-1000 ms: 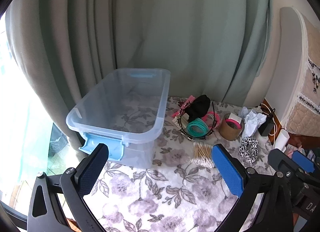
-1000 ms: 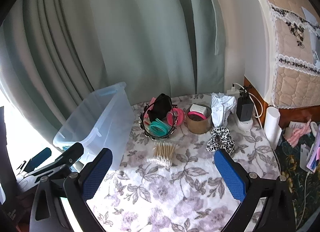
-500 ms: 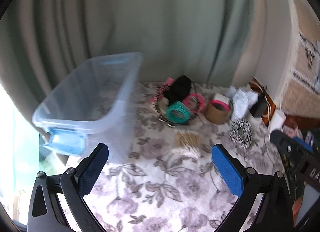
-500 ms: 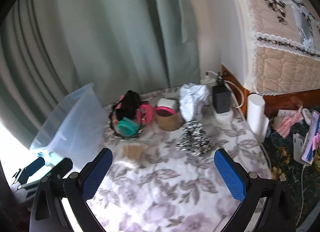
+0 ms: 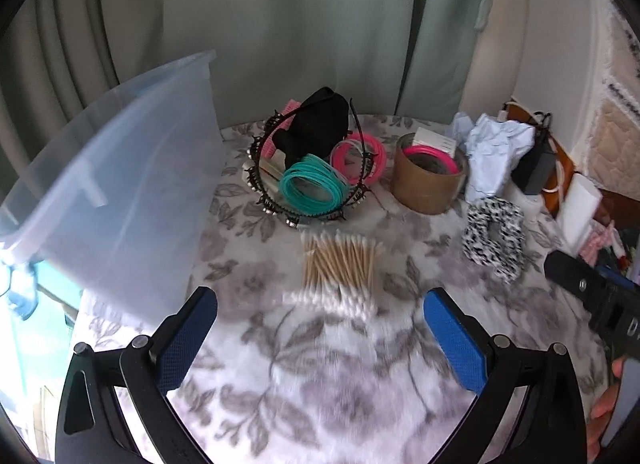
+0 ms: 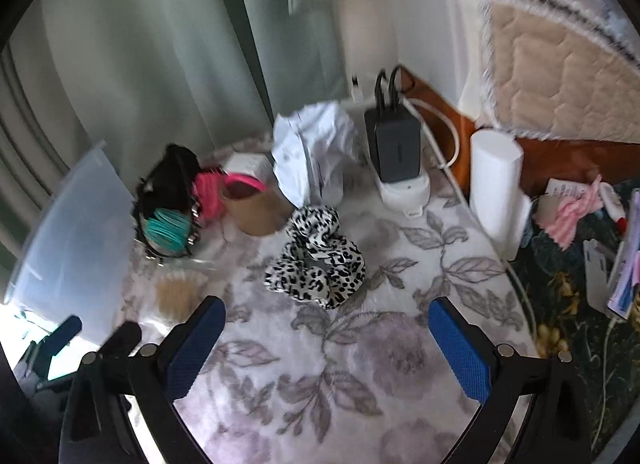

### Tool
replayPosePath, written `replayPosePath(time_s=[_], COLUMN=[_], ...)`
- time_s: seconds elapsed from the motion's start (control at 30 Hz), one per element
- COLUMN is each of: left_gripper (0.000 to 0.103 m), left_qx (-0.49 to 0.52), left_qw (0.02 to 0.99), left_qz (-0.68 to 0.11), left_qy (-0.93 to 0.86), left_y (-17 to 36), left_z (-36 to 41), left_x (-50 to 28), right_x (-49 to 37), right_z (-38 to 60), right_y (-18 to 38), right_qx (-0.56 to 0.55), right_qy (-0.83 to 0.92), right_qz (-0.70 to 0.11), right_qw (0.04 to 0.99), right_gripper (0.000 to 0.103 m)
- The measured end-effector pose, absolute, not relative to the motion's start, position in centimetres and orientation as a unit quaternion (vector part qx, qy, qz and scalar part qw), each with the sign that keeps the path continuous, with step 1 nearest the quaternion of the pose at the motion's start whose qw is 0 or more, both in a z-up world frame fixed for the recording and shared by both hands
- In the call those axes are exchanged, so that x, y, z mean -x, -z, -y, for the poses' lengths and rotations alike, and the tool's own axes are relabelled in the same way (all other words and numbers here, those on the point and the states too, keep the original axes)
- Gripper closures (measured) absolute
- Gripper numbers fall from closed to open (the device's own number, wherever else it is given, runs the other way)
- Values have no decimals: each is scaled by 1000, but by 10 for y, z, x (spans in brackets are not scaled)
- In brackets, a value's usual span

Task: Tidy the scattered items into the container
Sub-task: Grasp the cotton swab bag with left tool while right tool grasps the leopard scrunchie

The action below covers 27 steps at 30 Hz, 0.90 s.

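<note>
A clear plastic bin stands at the left on the floral cloth; it also shows in the right wrist view. My left gripper is open and empty, just short of a bundle of cotton swabs. Behind the swabs lie teal bands, pink bands, a black headband with a black cloth and a tape roll. My right gripper is open and empty, just short of a leopard-print scrunchie, which also shows in the left wrist view.
Crumpled white paper, a black charger on a white base and a white cylinder stand at the back right. Green curtains hang behind. Clutter lies past the table's right edge.
Both grippers have swung to the right and moved closer to the items. The left now faces the swabs instead of the bin; the right now faces the scrunchie.
</note>
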<state>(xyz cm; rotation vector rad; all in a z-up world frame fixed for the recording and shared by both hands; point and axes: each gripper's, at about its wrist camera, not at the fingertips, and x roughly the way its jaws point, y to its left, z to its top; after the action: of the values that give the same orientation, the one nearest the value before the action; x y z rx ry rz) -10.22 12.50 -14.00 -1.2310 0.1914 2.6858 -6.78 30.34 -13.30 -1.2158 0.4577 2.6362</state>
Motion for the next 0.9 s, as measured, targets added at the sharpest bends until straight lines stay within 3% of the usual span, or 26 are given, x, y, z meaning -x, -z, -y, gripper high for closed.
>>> replayPosePath(time_s=[0.43, 0.67, 0.9], left_gripper=[0, 2, 28], left_qx=[453, 477, 481], left_qw=[65, 57, 70], left_qz=[-53, -46, -42], left_qy=[-888, -876, -873], left_y=[186, 201, 201], left_z=[-134, -134, -133], left_x=[151, 160, 159], right_x=[126, 141, 142], right_z=[-310, -308, -301], right_y=[169, 189, 195], right_qx=[433, 460, 468], right_qy=[-884, -870, -864], right_qz=[-151, -155, -160], right_qw=[86, 88, 93], right_gripper=[1, 26, 45])
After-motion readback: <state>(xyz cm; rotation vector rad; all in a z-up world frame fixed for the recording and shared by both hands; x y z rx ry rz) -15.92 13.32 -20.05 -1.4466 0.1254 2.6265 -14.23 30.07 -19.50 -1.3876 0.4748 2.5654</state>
